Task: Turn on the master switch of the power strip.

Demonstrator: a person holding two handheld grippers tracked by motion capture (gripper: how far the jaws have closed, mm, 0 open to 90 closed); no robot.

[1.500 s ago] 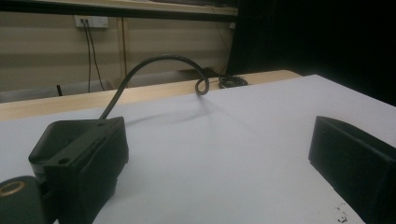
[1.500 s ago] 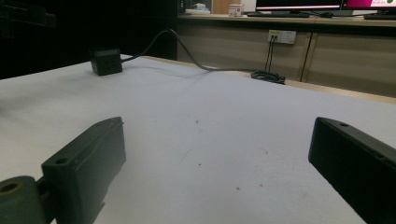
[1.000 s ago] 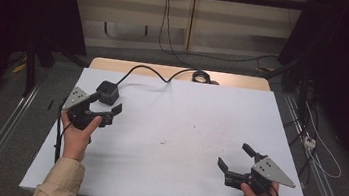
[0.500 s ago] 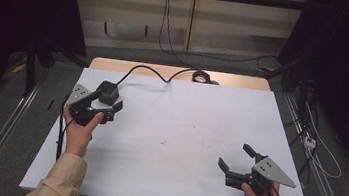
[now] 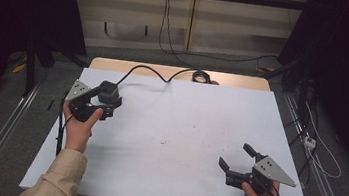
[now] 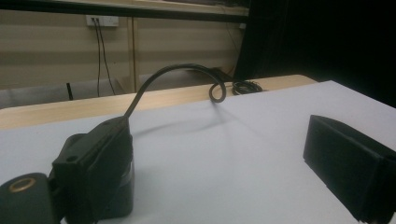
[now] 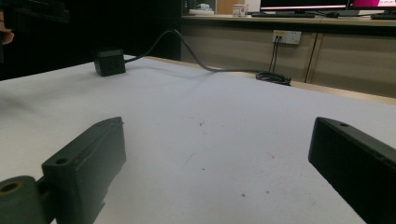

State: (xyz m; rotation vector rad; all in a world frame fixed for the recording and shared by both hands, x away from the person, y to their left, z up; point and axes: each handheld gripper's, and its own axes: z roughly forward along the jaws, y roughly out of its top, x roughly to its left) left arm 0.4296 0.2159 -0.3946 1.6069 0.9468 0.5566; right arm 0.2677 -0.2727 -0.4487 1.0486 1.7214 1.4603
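Reaching stage recorded: left gripper (image 5: 107, 106), jaws spread wide, stood just beside the black adapter block (image 5: 108, 90) at the white table's (image 5: 177, 143) far-left (cable (image 5: 150, 70) trailing back), next needing centring and closing; right gripper (image 5: 238, 160) idled open, near-right.

A black power adapter (image 5: 108, 90) with a black cable (image 5: 149, 69) sits on the white surface (image 5: 183, 129), whose far edge is pale wood; both grippers are black with grey plates.
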